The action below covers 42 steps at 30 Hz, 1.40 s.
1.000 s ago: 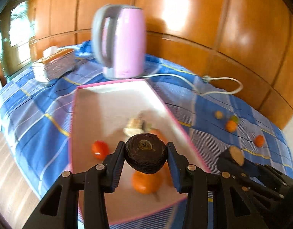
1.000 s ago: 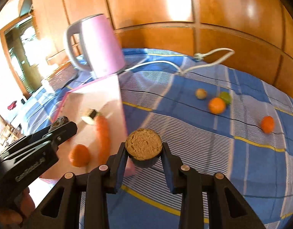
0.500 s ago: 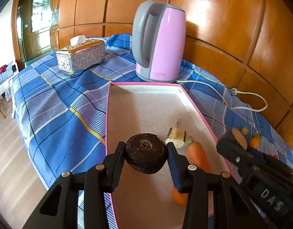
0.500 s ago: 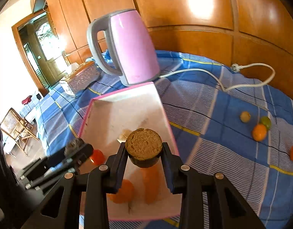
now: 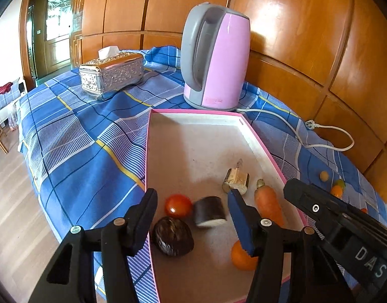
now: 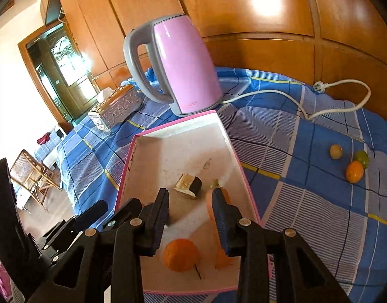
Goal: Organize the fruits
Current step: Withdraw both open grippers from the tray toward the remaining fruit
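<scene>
The left gripper [image 5: 193,207] is opening over the pink tray [image 5: 146,151], a dark round fruit [image 5: 172,236] lying loose beneath it. The right gripper [image 6: 190,202] hangs unclenched, holding nothing, above an orange [image 6: 181,255].

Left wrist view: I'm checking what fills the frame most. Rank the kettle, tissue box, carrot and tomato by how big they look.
1. pink kettle
2. silver tissue box
3. carrot
4. tomato

The carrot and tomato lie nearer the camera, so their apparent size is inflated.

White letters "DAS" on the right hand-held gripper [image 5: 291,189]
</scene>
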Available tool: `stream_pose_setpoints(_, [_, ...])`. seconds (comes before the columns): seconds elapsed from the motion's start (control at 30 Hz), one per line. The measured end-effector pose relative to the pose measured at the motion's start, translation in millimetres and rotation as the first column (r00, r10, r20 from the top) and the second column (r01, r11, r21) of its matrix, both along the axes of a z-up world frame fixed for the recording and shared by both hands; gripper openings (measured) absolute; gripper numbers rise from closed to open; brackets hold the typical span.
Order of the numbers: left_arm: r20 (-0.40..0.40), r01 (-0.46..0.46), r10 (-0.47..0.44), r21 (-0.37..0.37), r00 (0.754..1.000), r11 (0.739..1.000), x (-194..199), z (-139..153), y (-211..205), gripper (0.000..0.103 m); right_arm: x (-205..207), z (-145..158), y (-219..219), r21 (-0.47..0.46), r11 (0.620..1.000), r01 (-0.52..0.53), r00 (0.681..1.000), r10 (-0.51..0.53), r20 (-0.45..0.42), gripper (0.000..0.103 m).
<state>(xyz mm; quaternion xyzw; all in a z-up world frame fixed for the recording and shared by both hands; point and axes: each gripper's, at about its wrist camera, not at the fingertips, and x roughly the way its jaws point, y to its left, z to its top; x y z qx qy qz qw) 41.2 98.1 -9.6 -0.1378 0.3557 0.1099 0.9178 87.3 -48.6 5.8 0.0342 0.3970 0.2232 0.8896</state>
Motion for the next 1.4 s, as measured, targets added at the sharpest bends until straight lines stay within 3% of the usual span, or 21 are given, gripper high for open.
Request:
stream_pose_setpoints(0.77, [0.010, 0.136, -0.137, 0.035, 0.991, 0.990, -10, 1, -48, 0.059, -31, -8, -69, -0.061, 0.970, 0.237, 0.971, -0.234, 0.048, 0.036])
stream_pose_setpoints(1.4, [-0.018, 0.294, -0.293, 0.077, 0.956, 0.953, -5, -3, -102, 0.059, -42, -20, -128, -0.074, 0.918, 0.389, 0.921, -0.387, 0.042, 0.036])
